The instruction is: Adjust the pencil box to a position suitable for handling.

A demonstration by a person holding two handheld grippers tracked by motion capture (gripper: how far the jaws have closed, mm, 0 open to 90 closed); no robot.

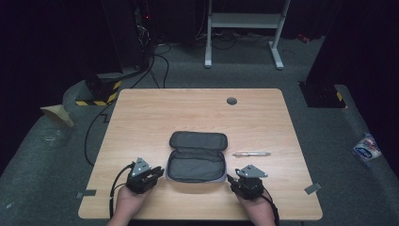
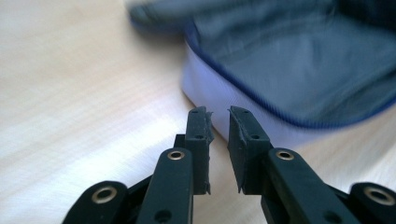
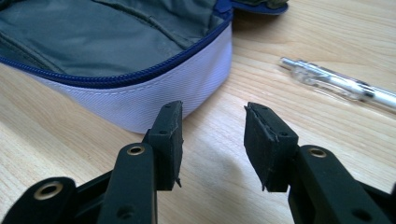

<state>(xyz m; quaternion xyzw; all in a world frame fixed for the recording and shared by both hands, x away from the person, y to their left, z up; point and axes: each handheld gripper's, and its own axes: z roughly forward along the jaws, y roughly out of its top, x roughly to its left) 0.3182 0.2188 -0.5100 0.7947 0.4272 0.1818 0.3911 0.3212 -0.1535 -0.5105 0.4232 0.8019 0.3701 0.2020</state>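
Pencil case [image 1: 197,156]: lies unzipped at the middle of the table [image 1: 141,122], lid flap folded back away from the person, so the grey-lined cavity faces up and stands ready to take something in. White side wall, blue zip along the rim.

Pen [image 1: 251,154]: clear-barrelled, lies flat on the wood just beside the case's right end, apart from it; by its position, the likely item to go inside.

Left gripper [image 1: 157,173]: rests low near the case's near-left corner, jaws parted by a narrow gap, nothing between them, tips just short of the white wall; seemingly posted to steady the case.

Right gripper [image 1: 230,179]: near the case's near-right corner, jaws moderately apart, empty, over bare wood; the pen lies ahead of it, well placed for a pick-up.
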